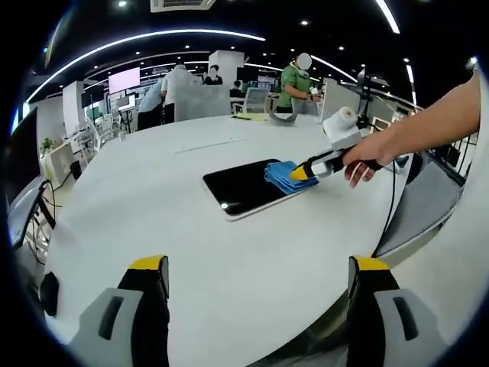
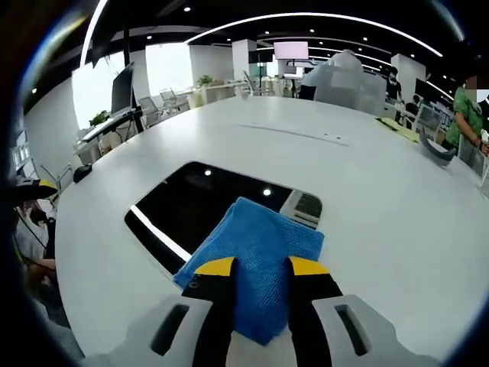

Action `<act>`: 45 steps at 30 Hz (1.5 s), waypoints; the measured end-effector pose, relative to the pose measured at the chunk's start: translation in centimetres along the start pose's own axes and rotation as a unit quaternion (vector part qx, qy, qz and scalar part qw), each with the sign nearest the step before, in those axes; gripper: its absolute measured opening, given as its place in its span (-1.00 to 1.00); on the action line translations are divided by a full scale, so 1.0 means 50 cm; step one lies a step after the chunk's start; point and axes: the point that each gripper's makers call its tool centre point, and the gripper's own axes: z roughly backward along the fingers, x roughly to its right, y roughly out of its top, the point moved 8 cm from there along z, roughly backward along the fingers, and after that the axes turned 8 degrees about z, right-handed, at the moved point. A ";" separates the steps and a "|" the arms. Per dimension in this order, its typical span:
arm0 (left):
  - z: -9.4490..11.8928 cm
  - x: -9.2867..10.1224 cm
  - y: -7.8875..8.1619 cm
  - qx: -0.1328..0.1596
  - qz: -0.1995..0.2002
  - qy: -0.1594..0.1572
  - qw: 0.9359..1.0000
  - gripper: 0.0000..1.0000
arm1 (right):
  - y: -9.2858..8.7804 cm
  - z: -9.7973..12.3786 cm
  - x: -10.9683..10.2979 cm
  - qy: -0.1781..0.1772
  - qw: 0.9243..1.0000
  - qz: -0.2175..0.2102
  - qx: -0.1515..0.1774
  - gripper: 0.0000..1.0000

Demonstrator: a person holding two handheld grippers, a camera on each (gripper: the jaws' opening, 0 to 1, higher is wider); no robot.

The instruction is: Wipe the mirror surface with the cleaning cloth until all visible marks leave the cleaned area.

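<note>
Mirror (image 2: 199, 210): flat rectangular panel lying face up near the middle of the white table (image 2: 367, 176), dark surface reflecting ceiling lights. No marks can be made out on it at this size (smudges may be too faint to tell).

Cleaning cloth (image 2: 256, 264): blue, folded into a thick pad, lying over the mirror's near right corner and overhanging the edge onto the table. Folding likely gives a firm wad that the tongs can press flat.

Right gripper (image 2: 254, 269): jaws narrowed onto the cloth, yellow tips pinching the fold from both sides. In the left gripper view the person's hand (image 1: 365, 159) holds this tool low and slanted toward the glass, so the cloth meets the surface.

Left gripper (image 1: 260, 269): jaws wide apart, holding nothing, kept back over the table's near edge, well apart from the mirror (probably to keep it all in sight).

Surroundings: open office, people standing at the table's far side.
</note>
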 end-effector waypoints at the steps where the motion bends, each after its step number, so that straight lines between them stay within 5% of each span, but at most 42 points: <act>1: 0.000 0.001 -0.001 -0.001 -0.001 0.001 1.000 0.97 | 0.000 0.001 -0.001 0.000 1.000 0.000 0.000 -0.55; 45: 0.035 0.026 -0.025 -0.004 -0.002 0.008 1.000 0.98 | -0.018 0.024 -0.017 0.017 1.000 -0.007 0.015 -0.53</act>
